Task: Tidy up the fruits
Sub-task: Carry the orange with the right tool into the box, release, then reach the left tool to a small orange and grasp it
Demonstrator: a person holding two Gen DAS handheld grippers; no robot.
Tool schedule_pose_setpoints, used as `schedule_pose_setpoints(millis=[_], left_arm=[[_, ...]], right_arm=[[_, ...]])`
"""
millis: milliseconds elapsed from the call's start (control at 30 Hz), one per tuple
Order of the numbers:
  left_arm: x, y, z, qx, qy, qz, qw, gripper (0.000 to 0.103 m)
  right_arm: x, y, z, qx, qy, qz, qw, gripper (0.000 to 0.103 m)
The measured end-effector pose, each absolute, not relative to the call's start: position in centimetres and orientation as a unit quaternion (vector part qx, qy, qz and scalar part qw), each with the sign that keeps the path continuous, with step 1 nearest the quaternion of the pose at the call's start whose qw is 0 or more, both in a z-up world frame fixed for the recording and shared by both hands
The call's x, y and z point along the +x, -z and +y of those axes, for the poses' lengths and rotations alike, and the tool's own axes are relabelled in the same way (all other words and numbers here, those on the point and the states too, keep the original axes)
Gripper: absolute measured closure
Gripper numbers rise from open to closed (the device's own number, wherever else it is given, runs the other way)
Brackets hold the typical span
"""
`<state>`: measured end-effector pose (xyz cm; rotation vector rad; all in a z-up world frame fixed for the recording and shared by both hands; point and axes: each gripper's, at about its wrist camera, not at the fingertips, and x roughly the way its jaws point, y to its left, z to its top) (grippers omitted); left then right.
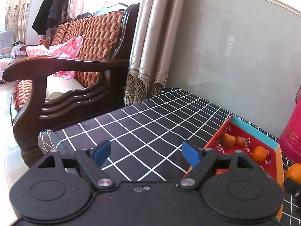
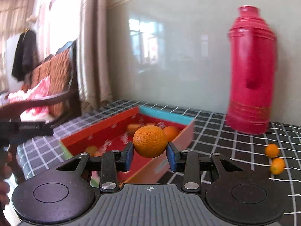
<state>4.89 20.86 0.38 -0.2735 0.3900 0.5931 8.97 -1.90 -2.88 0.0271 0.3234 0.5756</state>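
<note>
My right gripper (image 2: 150, 153) is shut on a small orange (image 2: 150, 141), its blue pads pressing both sides, and holds it above the near wall of a red box (image 2: 105, 128) with a teal far wall. Several oranges (image 2: 170, 131) lie inside the box. Two more oranges (image 2: 272, 150) sit loose on the checked cloth to the right. My left gripper (image 1: 145, 151) stands open over bare cloth, with nothing between its pads, just left of the box (image 1: 254, 130). An orange in the box (image 1: 259, 153) shows in the left wrist view, and a loose orange (image 1: 294, 171) lies past the box's right side.
A tall red thermos (image 2: 251, 71) stands at the back right, close to the wall. The black-and-white checked table (image 1: 141, 116) ends at the left, where a wooden sofa (image 1: 75, 66) stands. A hand (image 2: 4, 169) with the other gripper shows at the left edge of the right wrist view.
</note>
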Motion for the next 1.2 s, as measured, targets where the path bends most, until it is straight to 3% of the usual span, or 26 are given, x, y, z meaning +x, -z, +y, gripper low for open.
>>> schedule_pose_setpoints(millis=[267, 300, 333, 400, 500, 633, 900, 1200], left_arm=[[5.0, -0.4, 20.8, -0.135, -0.288, 0.192, 0.929, 0.028], [5.1, -0.4, 20.7, -0.132, -0.286, 0.191, 0.929, 0.028], [5.1, -0.4, 20.5, -0.130, -0.286, 0.191, 0.930, 0.028], [5.2, -0.4, 20.3, -0.126, -0.283, 0.192, 0.931, 0.028], [5.3, -0.3, 20.2, -0.127, -0.284, 0.192, 0.931, 0.027], [5.4, -0.4, 19.9, -0.128, -0.282, 0.193, 0.931, 0.027], [6.4, -0.8, 16.4, -0.102, -0.246, 0.183, 0.946, 0.026], [9.5, -0.8, 6.8, -0.037, -0.120, 0.171, 0.977, 0.020]], right_arm=[[8.5, 3.9, -0.1, -0.016, -0.281, 0.158, 0.946, 0.064], [8.5, 3.9, -0.3, -0.013, -0.279, 0.157, 0.947, 0.053], [8.6, 3.8, -0.4, -0.009, -0.275, 0.154, 0.949, 0.031], [8.3, 3.4, -1.1, 0.007, -0.264, 0.139, 0.955, 0.012], [8.1, 2.6, -2.2, 0.022, -0.255, 0.128, 0.958, 0.012], [7.8, 2.1, -3.8, 0.031, -0.209, 0.113, 0.971, 0.000], [8.3, 1.8, -8.6, 0.044, -0.076, 0.122, 0.989, 0.000], [8.7, 3.1, -17.3, 0.039, 0.167, 0.161, 0.972, 0.000]])
